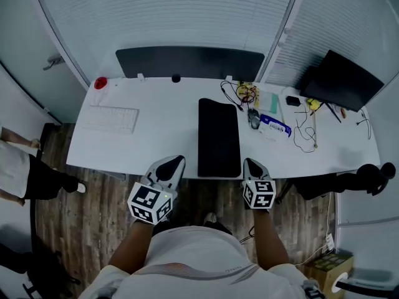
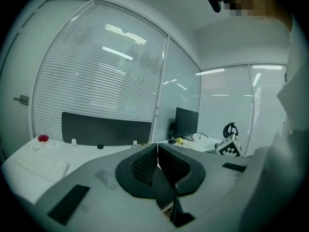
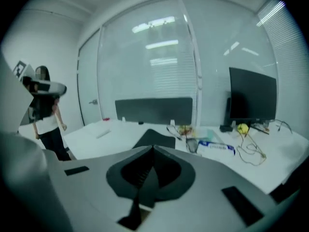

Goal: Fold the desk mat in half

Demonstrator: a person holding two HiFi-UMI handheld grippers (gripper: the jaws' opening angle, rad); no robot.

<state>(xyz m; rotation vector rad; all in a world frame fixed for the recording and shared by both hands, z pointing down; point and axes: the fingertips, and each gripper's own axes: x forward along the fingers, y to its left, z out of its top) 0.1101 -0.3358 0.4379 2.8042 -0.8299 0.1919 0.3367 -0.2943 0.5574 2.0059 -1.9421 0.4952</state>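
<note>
The left forearm point(image 1: 132, 245) and right forearm point(image 1: 269, 242) reach forward. The left gripper point(image 1: 174, 162) and right gripper point(image 1: 252, 165) hover side by side, jaws pressed together, empty.

Desk mat point(image 1: 219, 137): black, plain, smooth, shaped like long rectangle. Lies flat on white desk point(image 1: 156, 139). Long sides run from my side toward back. Near short end sits just at front edge, right in front of me. Far end stops short of back edge. Spot: about middle of desk.
</note>
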